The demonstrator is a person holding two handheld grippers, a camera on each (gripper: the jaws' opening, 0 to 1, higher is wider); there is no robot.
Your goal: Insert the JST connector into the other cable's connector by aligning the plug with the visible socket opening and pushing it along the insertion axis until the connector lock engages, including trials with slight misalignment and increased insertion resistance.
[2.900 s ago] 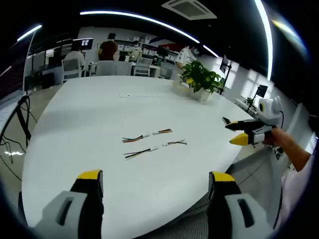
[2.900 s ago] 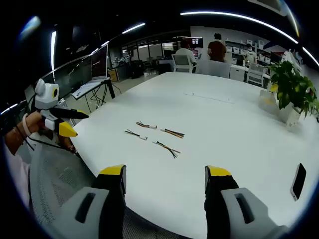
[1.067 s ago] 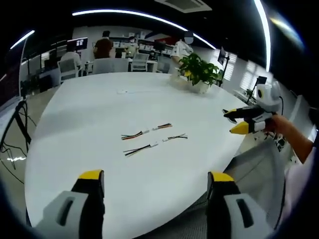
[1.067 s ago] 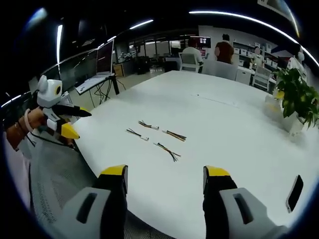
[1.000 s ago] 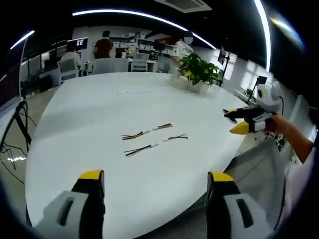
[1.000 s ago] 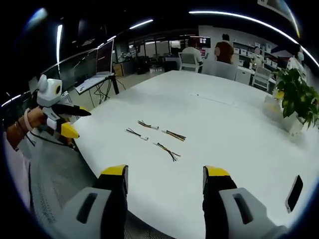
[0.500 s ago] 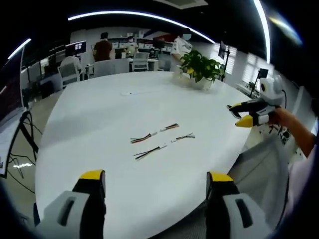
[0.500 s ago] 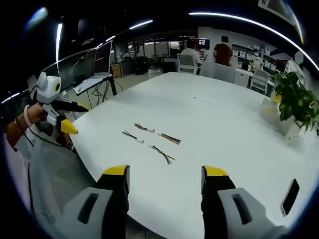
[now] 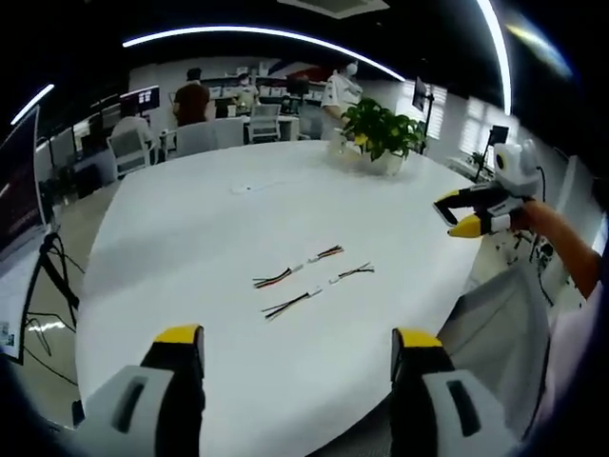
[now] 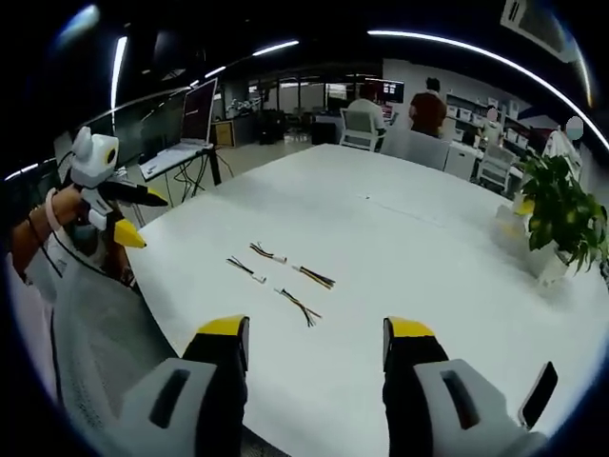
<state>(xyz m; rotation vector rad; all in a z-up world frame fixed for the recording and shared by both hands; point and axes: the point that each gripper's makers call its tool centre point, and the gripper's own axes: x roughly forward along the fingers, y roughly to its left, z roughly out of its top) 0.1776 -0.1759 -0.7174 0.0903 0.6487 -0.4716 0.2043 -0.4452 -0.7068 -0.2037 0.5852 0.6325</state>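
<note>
Item: four short cable pigtails on a white table (image 9: pixel 190 219), lying in two loose rows with small gaps between facing ends.
- Far row: multicoloured cable (image 9: pixel 274 279) and its partner cable (image 9: pixel 326 253), white connector ends facing, not mated.
- Near row: dark cable (image 9: pixel 288 306) and second dark cable (image 9: pixel 354 272), likewise apart.
- In the right gripper view the same cluster (image 10: pixel 281 274) sits at about 11 o'clock from the jaws, well apart from them.

Left gripper (image 9: pixel 295 343): jaws spread wide, nothing between them – raised above the near table edge, cables at 12 o'clock. Right gripper (image 10: pixel 314 333): jaws equally spread and empty, held level over the table edge; it appears at 3 o'clock in the left gripper view, in a person's hand (image 9: pixel 538 221).

Risks, as judged: the connectors are tiny and light – a jaw closing off-centre would likely flick one away or pinch the wires instead of the housing. Gripping with the plug rolled relative to the socket would invite jamming short of the lock. Which end is plug or socket cannot be told.
</note>
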